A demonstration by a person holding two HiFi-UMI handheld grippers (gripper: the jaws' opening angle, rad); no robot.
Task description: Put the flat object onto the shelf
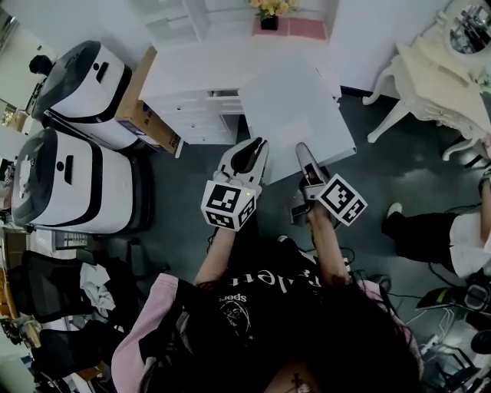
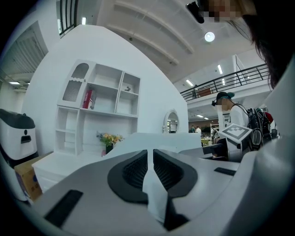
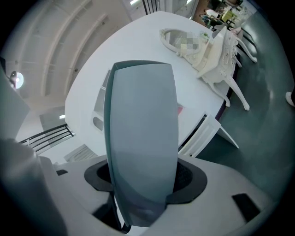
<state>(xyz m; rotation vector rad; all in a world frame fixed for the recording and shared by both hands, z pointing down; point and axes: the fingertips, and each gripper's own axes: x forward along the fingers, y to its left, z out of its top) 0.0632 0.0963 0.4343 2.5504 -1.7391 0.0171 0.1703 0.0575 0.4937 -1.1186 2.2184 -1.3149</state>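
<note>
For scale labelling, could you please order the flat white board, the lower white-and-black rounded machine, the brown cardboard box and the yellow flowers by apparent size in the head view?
1-2: flat white board and lower white-and-black rounded machine look alike; the board may be nearer, so unranked.
3: brown cardboard box.
4: yellow flowers.

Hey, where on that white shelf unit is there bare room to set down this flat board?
Widest bare patch for the flat board: the countertop, between the cardboard box and the flowers. Tighter above: the red book crowds one cubby.
</note>
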